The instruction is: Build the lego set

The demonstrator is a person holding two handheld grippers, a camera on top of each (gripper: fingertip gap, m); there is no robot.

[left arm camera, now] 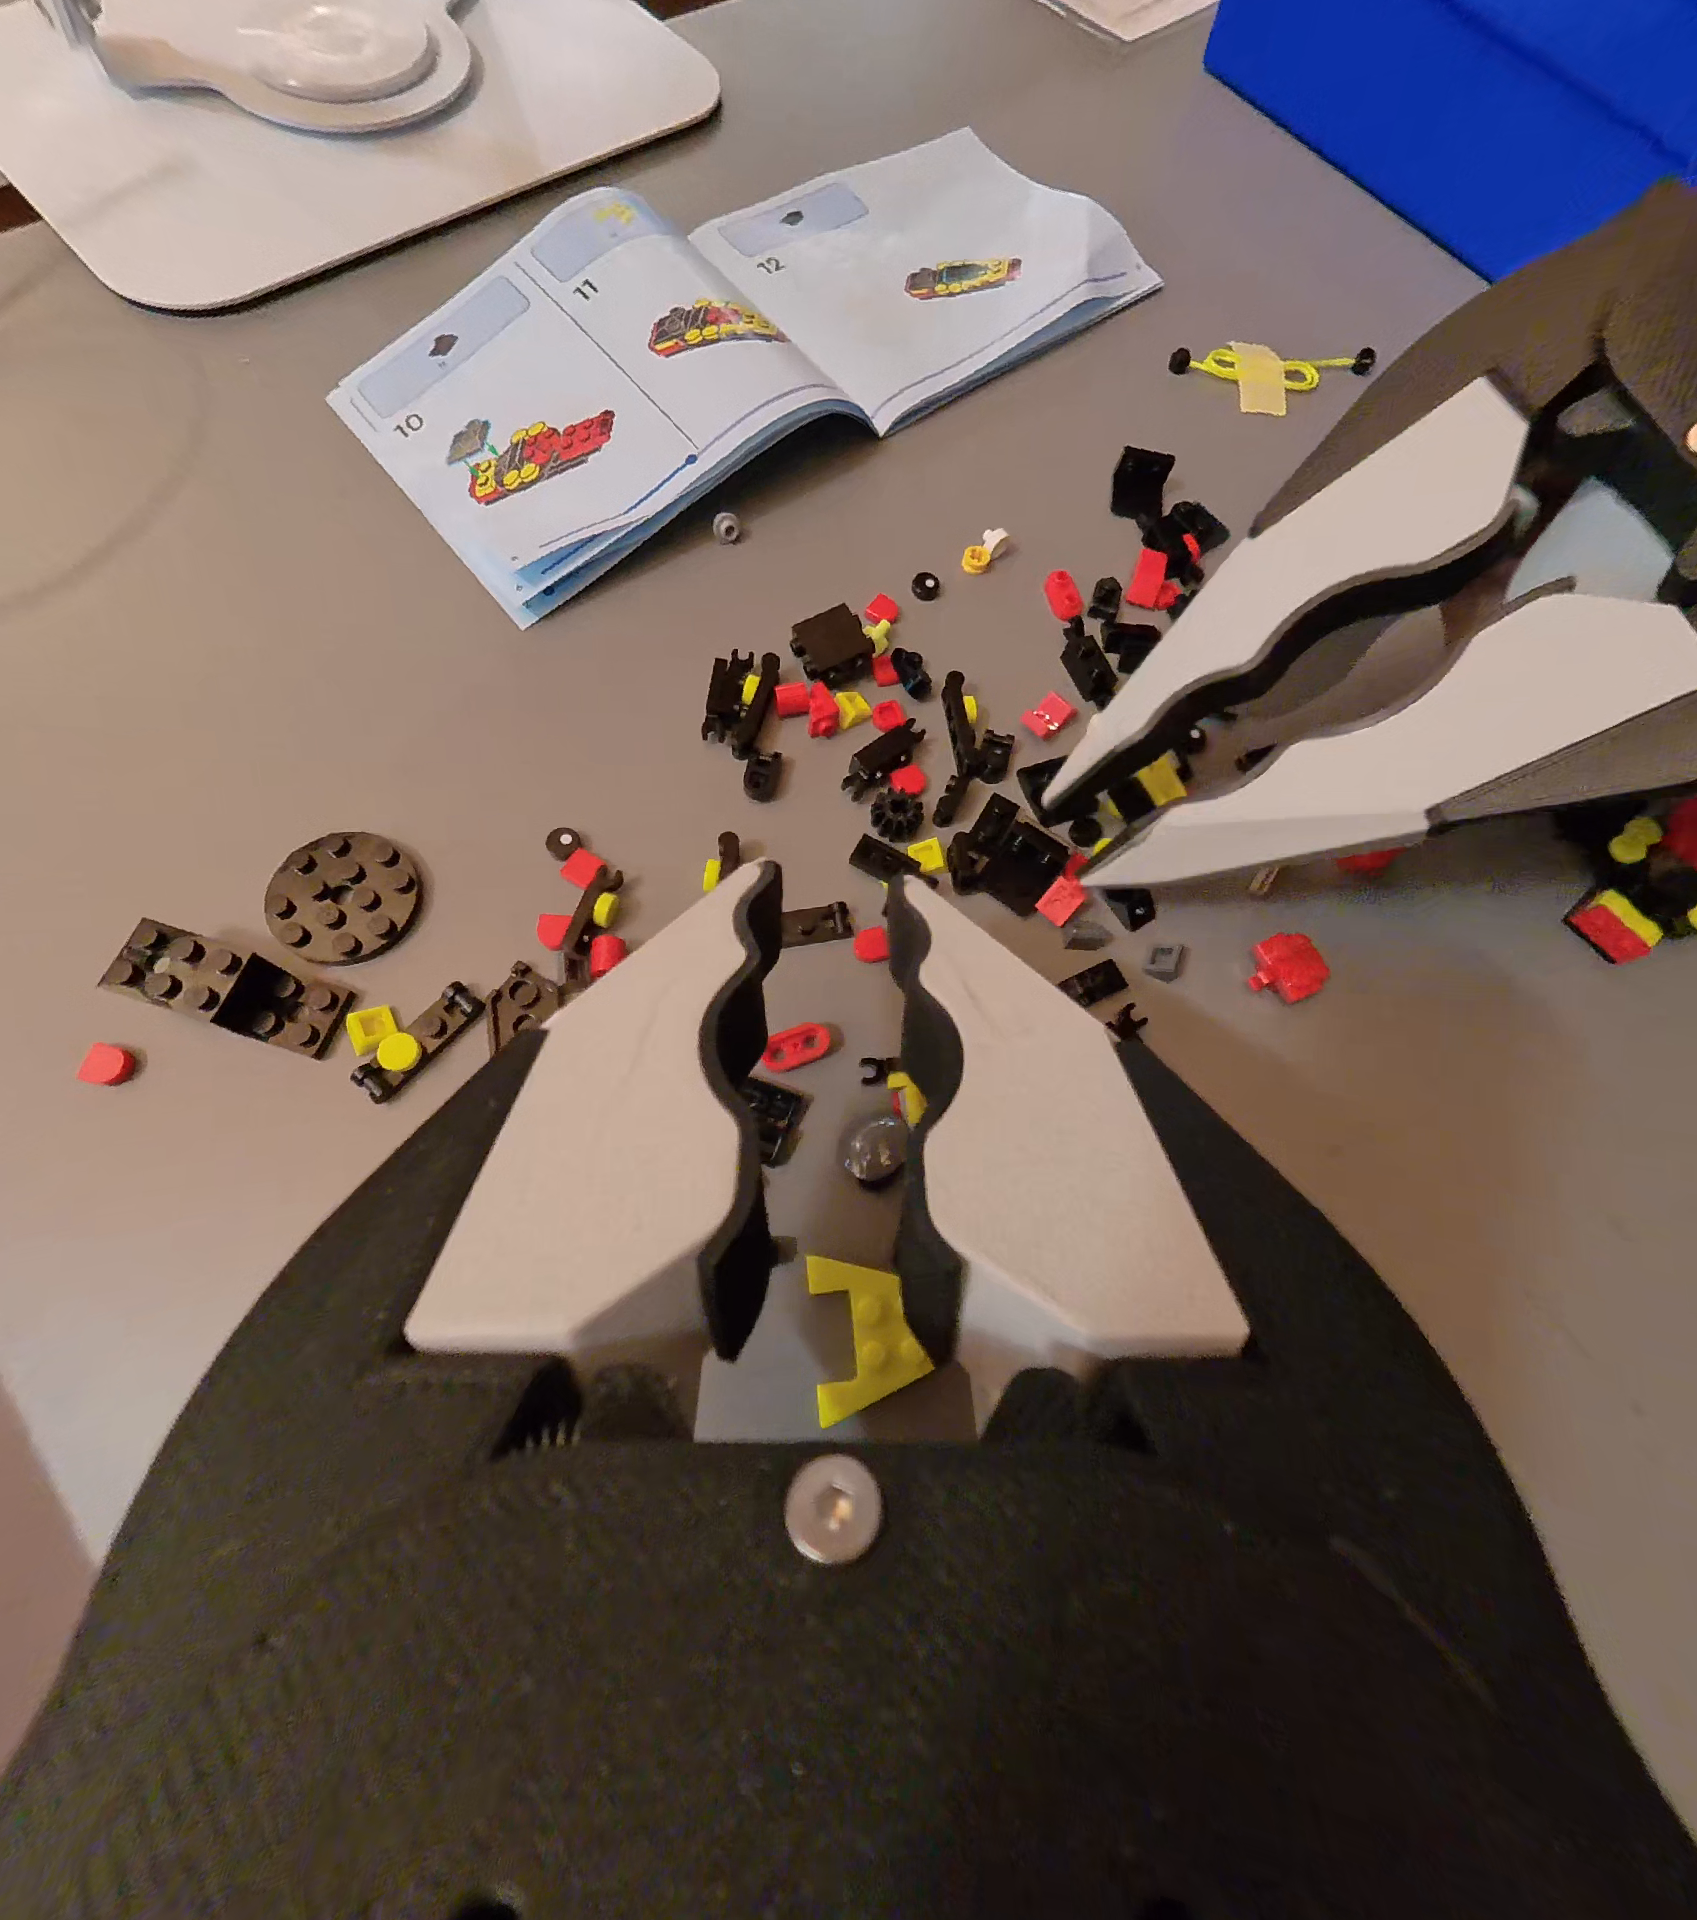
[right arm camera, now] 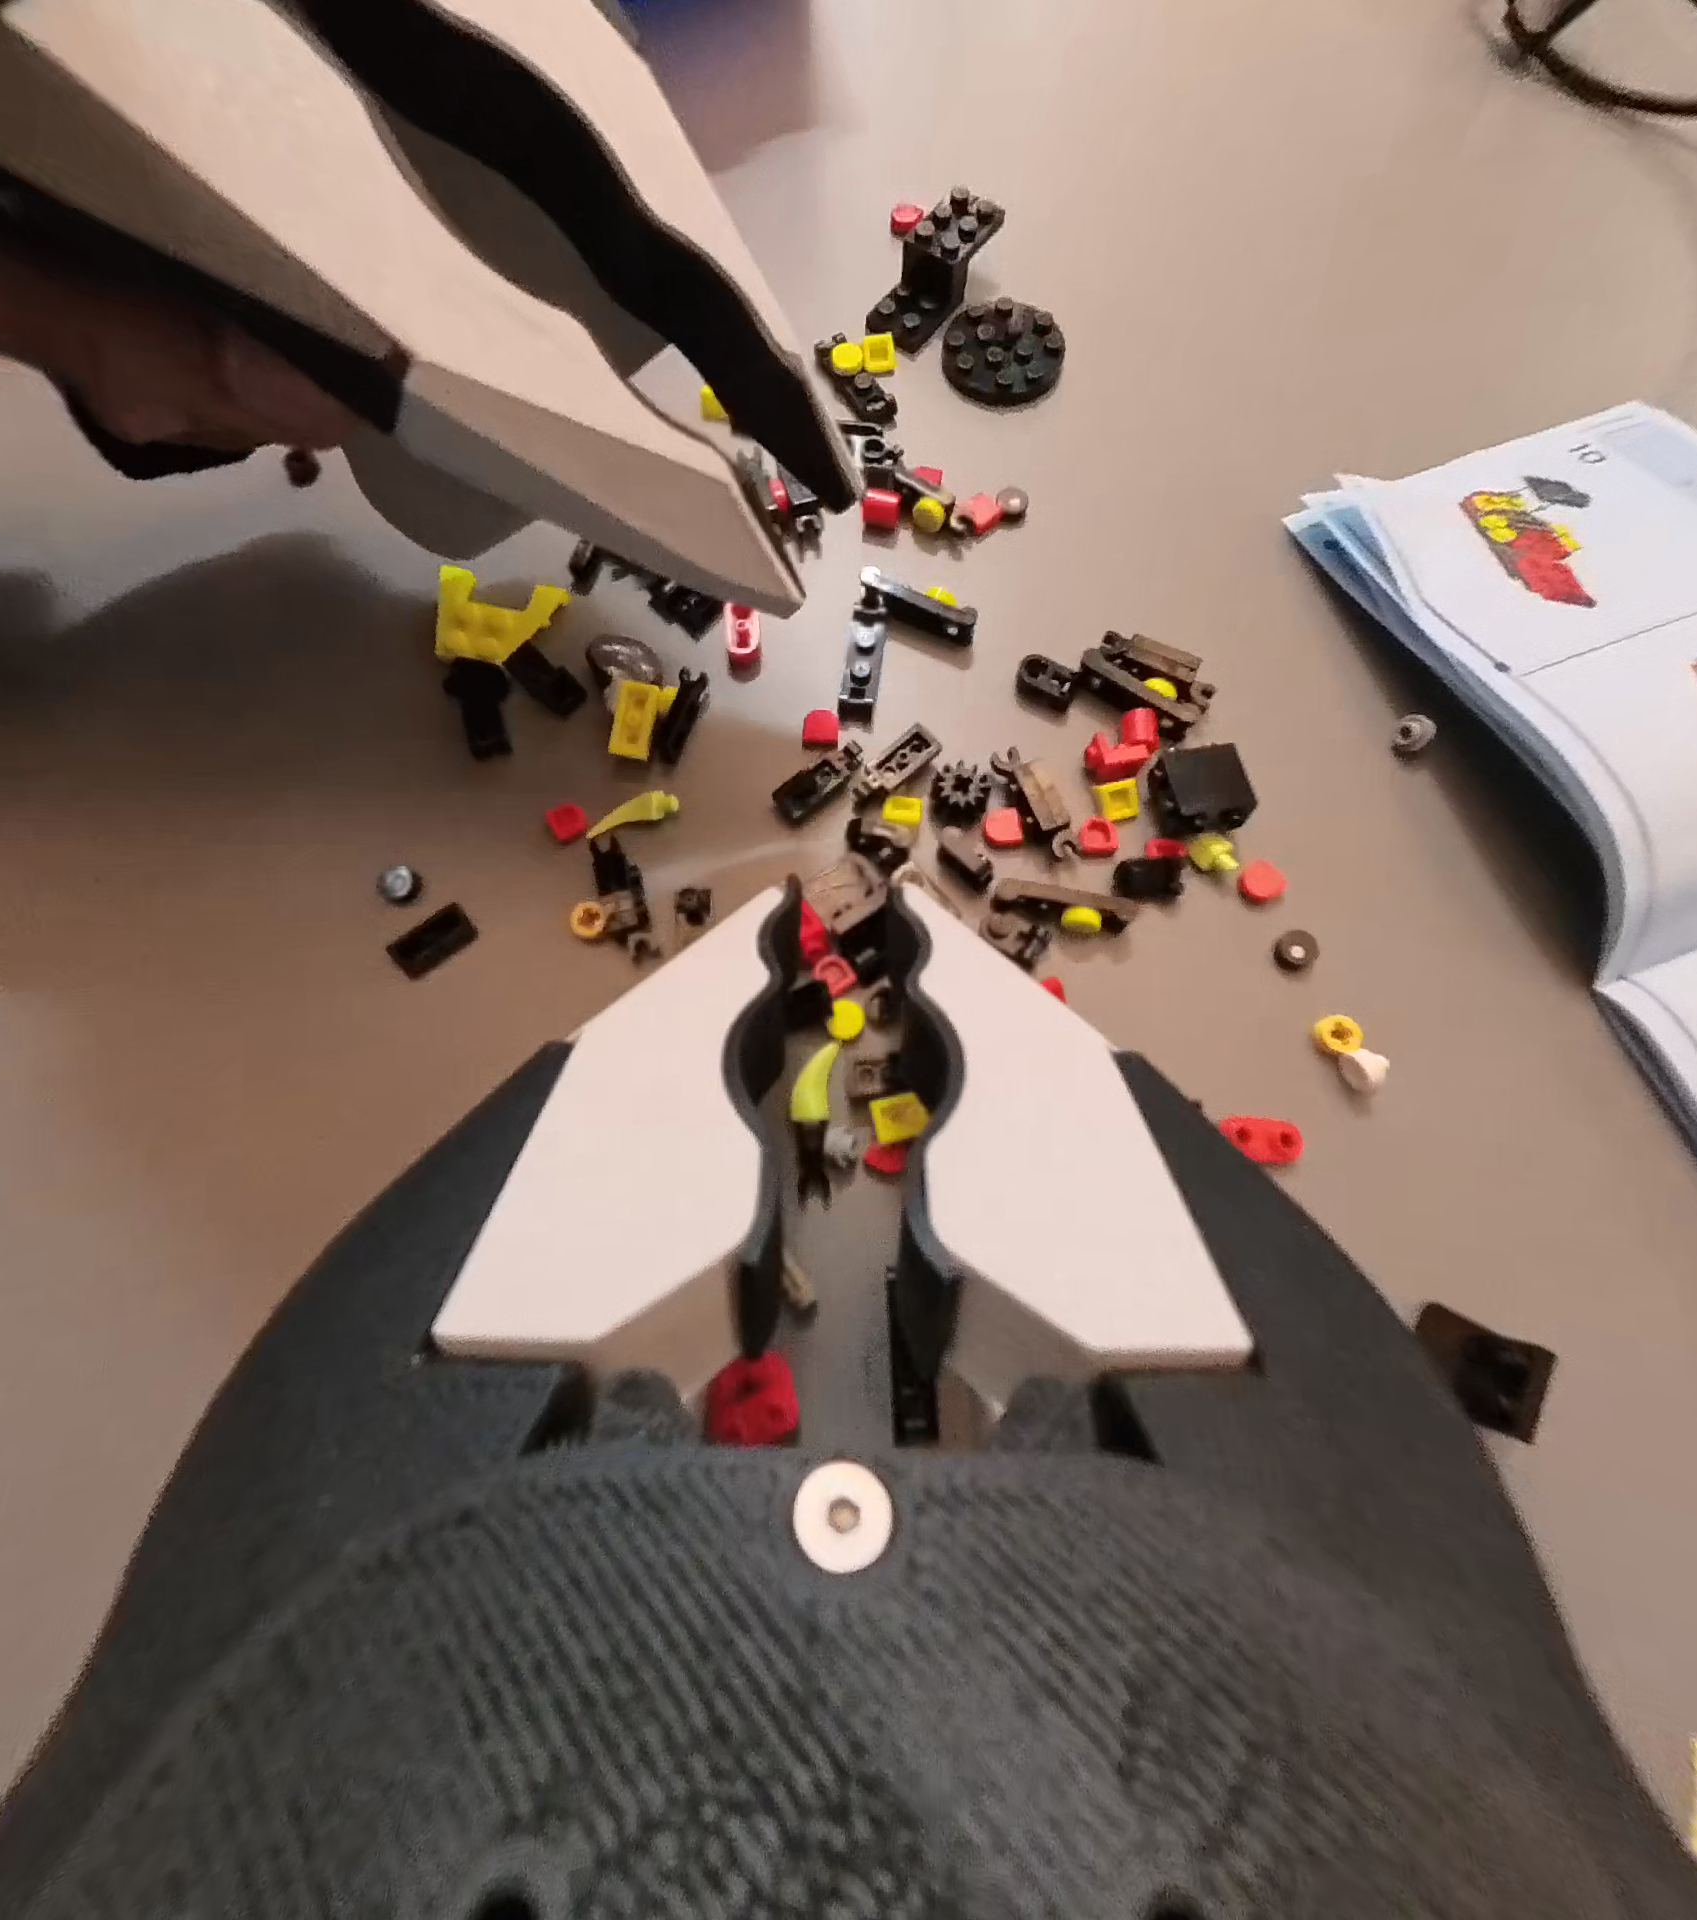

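Note:
Loose lego pieces, black, red and yellow (left arm camera: 885,727) (right arm camera: 1031,790), lie scattered on the grey table (left arm camera: 148,727). My left gripper (left arm camera: 836,881) is open and empty, with its tips just above the near edge of the pile; it also shows in the right wrist view (right arm camera: 823,551). My right gripper (right arm camera: 849,896) (left arm camera: 1072,840) has its jaws a little apart and its tips low among the pieces; I see nothing gripped. A partly built red, yellow and black model (left arm camera: 1654,883) sits under the right gripper. A yellow wedge plate (left arm camera: 870,1340) (right arm camera: 491,618) lies below my left fingers.
An open instruction booklet (left arm camera: 719,364) (right arm camera: 1602,675) lies beyond the pile. A black round plate (left arm camera: 345,899) and a black flat plate (left arm camera: 220,987) lie to the left. A blue bin (left arm camera: 1498,104), a white stand base (left arm camera: 304,135) and a taped yellow string (left arm camera: 1259,369) are at the back. The gap from one gripper's tips to the other's is roughly 6 cm.

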